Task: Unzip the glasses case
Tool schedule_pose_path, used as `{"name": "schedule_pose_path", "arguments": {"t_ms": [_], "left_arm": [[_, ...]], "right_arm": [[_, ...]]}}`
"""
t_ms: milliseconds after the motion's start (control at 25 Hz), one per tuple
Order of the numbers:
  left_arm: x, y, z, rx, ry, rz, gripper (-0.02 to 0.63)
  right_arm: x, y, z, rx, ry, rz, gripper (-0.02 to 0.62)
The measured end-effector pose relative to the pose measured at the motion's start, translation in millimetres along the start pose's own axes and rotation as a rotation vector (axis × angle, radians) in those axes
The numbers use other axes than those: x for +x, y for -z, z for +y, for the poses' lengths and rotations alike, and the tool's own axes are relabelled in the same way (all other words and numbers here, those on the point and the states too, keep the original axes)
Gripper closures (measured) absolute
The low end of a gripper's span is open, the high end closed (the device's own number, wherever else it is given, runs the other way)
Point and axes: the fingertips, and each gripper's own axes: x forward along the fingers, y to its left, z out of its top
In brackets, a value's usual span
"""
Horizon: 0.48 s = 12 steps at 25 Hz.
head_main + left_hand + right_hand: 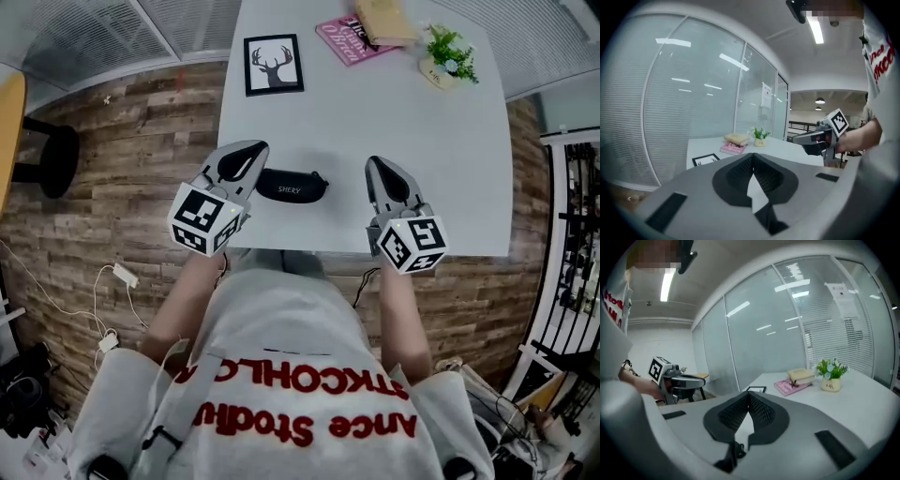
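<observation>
A person in a white sweatshirt [281,375] with red lettering stands at the near edge of a white table [375,112], holding two grippers over that edge. The left gripper [251,148] and the right gripper [376,163] both have their jaws clenched tip to tip, with nothing between them. Between the pair lies one black glasses case [294,186], flat on the table just inside its near edge. Its long axis runs left to right along that edge, and its left end is hidden behind the left gripper. Further back stand one framed deer print [274,64] at the left, one pink book [347,41] with one tan pouch [384,19] on top of it, and one small potted plant [448,54] at the right. A wood-plank floor [141,150] surrounds the table.
</observation>
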Motion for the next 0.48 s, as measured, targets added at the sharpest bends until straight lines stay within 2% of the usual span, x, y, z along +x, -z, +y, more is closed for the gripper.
{"name": "schedule_pose_path", "arguments": {"t_ms": [240, 360, 480], "left_arm": [[-31, -71, 23, 0.002, -0.098, -0.189, 0.598], [-43, -93, 30, 0.003, -0.13, -0.252, 0.598], [-51, -106, 34, 0.005, -0.153, -0.289, 0.598]], "right_arm": [[-27, -67, 13, -0.05, 0.046, -0.169, 0.58], [-37, -90, 16, -0.08, 0.082, -0.238, 0.58], [-41, -105, 22, -0.102, 0.099, -0.263, 0.58]]}}
